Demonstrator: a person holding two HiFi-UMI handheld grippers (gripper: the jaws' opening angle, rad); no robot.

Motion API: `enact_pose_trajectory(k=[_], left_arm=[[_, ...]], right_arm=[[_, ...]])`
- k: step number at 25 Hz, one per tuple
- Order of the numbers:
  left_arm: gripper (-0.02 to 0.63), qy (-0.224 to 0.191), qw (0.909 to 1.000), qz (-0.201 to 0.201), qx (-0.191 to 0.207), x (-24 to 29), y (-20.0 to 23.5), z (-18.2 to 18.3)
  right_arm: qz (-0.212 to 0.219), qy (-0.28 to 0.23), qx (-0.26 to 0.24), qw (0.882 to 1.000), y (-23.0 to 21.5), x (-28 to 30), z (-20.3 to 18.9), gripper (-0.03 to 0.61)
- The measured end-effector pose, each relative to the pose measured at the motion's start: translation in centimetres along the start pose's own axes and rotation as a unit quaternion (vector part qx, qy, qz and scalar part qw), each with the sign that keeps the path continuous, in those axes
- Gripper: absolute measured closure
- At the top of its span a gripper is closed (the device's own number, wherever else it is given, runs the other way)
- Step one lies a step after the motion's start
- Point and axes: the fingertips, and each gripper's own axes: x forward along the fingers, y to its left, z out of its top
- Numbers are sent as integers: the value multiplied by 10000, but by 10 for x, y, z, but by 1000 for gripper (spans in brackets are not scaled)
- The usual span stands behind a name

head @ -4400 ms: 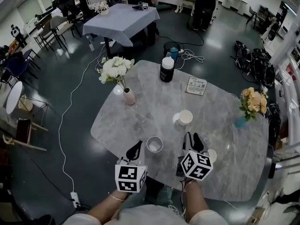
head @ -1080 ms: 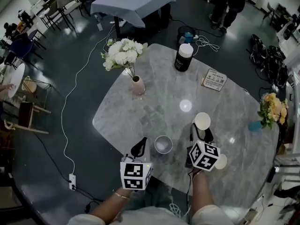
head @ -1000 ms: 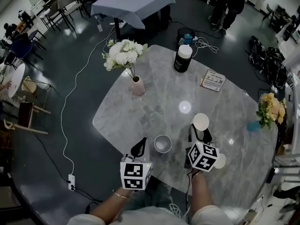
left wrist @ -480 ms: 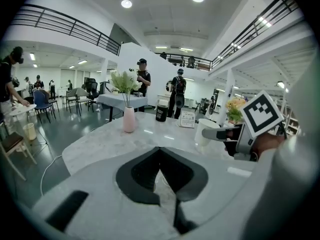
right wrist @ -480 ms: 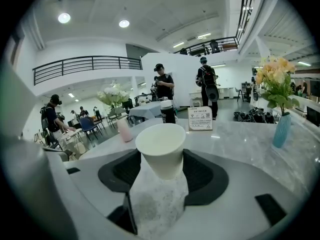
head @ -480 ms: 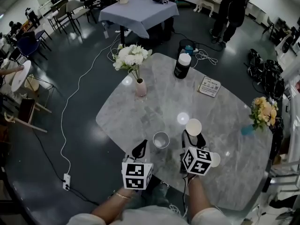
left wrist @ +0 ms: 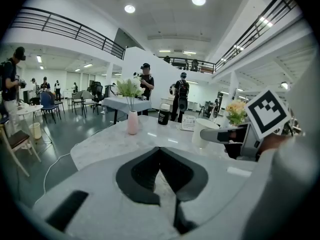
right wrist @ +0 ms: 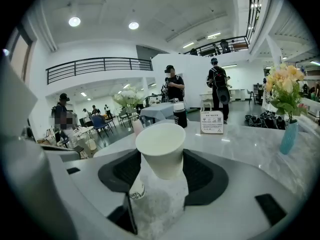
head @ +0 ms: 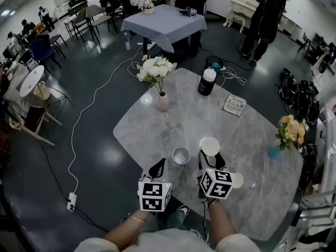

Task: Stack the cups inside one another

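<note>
A white paper cup (head: 210,146) is held upright above the marble table (head: 252,135), with my right gripper (head: 211,157) shut on its lower body. In the right gripper view the cup (right wrist: 161,151) fills the space between the dark pads of my right gripper (right wrist: 161,168). A second, greyish cup (head: 181,155) stands open-side up on the table just left of the held one. My left gripper (head: 157,168) hovers near the table's front edge, left of that cup, shut and empty; its tips (left wrist: 160,150) meet. A third pale cup (head: 238,180) peeks out behind the right marker cube.
A pink vase of white flowers (head: 163,101) stands at the table's far left, a black jar with a white lid (head: 207,82) and a printed card (head: 234,104) at the back. A blue vase of flowers (head: 274,151) sits at the right. People stand beyond the table.
The white cup stood on the table ahead of the right gripper; the gripper has closed on it, lifted it and carried it left toward the greyish cup. The left gripper stayed shut.
</note>
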Motion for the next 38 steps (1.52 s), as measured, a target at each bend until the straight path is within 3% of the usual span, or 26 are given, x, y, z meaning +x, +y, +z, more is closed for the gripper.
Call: enact_pose_trajectory(k=[20, 38], left_arm=[[617, -165, 9979, 576, -232, -38, 24, -9], [617, -1, 9969, 720, -322, -44, 42, -27]], right_arm=[[1006, 97, -462, 9938, 84, -3, -3, 334], [1090, 323, -500, 9923, 97, 5, -24, 334]])
